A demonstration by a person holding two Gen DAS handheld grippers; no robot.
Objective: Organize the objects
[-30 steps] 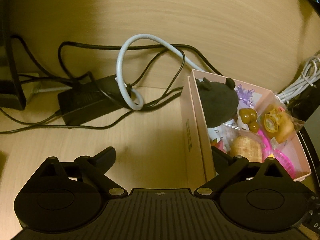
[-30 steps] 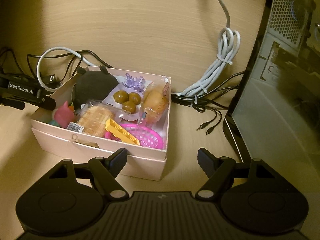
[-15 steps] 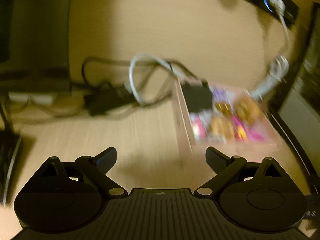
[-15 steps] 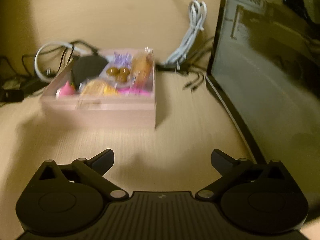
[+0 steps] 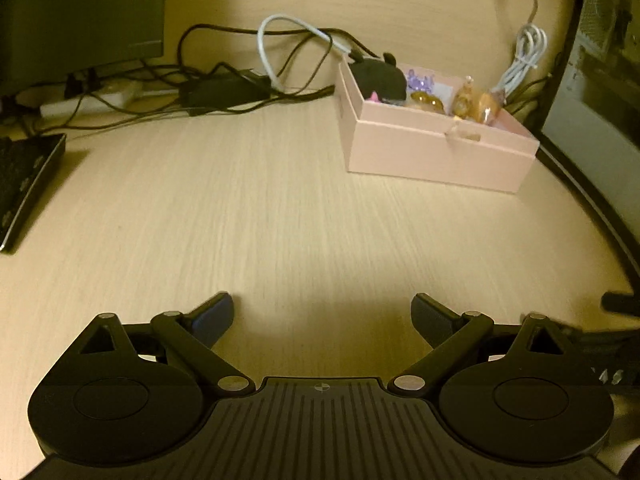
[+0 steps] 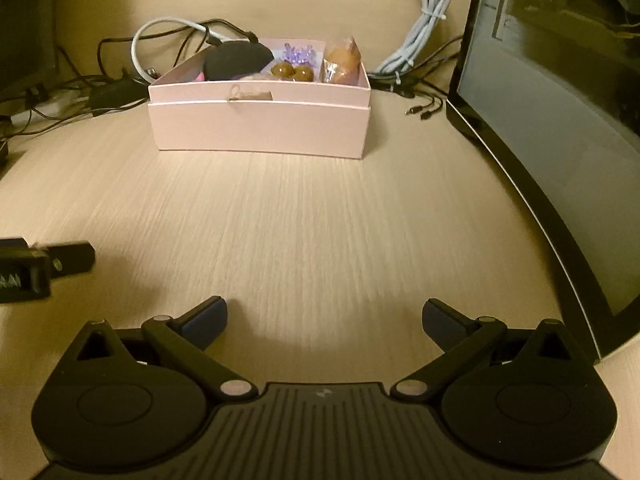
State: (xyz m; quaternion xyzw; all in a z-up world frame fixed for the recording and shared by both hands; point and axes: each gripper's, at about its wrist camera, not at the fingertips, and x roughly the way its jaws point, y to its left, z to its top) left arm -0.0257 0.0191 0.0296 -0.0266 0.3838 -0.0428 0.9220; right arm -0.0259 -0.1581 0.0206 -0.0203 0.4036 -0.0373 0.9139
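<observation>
Plainly, both grippers, left (image 5: 322,314) and right (image 6: 325,318), gaped empty; the overfull box (image 6: 260,126) at upper centre risked spilling if nudged.

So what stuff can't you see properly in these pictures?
- Bottom of the pink box: both views, its front wall hides whatever lies low inside.
- Pink toy: left view, only a tip shows above the wall.
- Wrapped snack: too small and dim to identify.
- Dark flat thing: left view, cut off by the edge.
- Computer case: right view, cut off.
</observation>
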